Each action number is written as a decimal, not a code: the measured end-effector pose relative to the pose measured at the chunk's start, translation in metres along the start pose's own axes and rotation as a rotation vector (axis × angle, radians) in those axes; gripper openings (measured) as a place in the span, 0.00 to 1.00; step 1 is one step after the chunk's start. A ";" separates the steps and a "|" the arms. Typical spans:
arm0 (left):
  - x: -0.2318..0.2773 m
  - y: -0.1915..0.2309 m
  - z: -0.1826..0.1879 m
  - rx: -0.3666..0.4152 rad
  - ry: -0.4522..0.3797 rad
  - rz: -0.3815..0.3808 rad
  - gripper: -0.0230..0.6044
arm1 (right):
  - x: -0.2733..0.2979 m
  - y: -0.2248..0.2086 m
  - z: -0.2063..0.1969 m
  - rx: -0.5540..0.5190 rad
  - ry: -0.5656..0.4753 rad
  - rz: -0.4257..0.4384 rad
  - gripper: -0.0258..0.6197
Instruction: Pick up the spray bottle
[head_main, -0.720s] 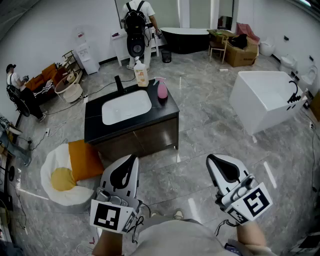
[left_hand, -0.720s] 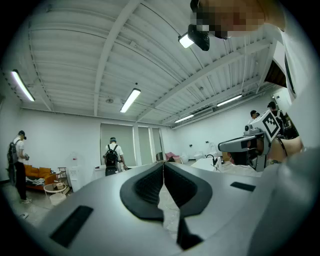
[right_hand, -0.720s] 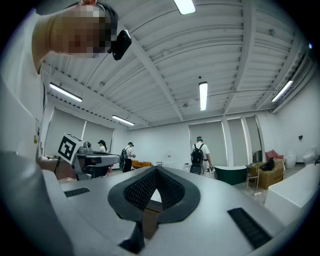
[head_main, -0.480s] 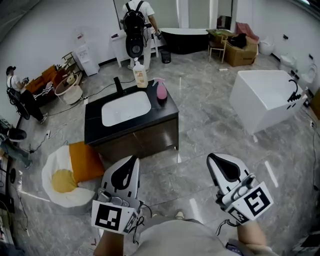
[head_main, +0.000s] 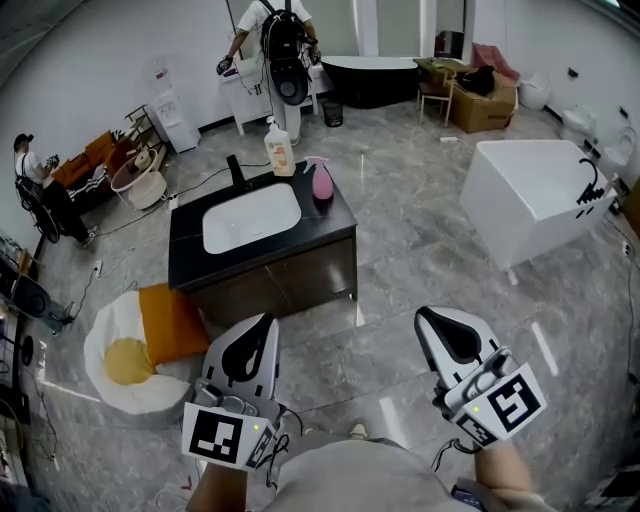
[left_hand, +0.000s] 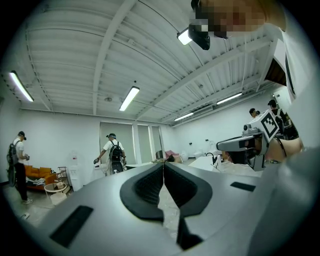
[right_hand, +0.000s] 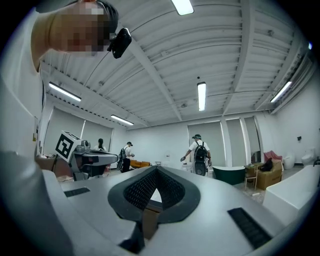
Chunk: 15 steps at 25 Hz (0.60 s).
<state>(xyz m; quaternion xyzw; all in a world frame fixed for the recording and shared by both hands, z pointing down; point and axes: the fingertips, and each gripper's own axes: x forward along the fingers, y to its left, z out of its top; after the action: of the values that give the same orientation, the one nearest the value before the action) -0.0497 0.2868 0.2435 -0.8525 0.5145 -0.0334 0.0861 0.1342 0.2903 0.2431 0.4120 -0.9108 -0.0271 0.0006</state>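
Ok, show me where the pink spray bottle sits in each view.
Head view: pink spray bottle on the black vanity's far right corner.
Left gripper view: not in it.
Right gripper view: not in it.
Shared landmark: person with backpack, in all three.

A black vanity (head_main: 300, 280) stands mid-floor with a white sink (head_main: 252, 215) set in its top, a black tap (head_main: 238, 168) behind the sink and a pale soap bottle (head_main: 279, 150) at the back edge. An egg-shaped cushion (head_main: 115, 375) and an orange pillow (head_main: 172, 320) lie on the floor to its left. A white tub (head_main: 530, 200) stands to the right, and a black tub (head_main: 380, 78) sits by the far wall, near a person with a backpack (head_main: 282, 45)
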 end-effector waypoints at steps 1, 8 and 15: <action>0.001 -0.002 0.001 0.004 0.000 -0.001 0.07 | -0.001 -0.003 0.000 -0.004 0.000 0.000 0.09; 0.007 -0.011 0.004 0.013 0.004 -0.003 0.07 | -0.010 -0.021 0.008 0.027 -0.054 -0.077 0.37; 0.017 -0.019 0.010 0.026 0.006 -0.014 0.07 | -0.018 -0.039 0.015 0.042 -0.077 -0.108 0.52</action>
<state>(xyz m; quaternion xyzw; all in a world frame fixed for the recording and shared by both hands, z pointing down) -0.0231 0.2814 0.2362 -0.8547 0.5085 -0.0432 0.0954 0.1754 0.2789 0.2265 0.4591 -0.8870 -0.0235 -0.0445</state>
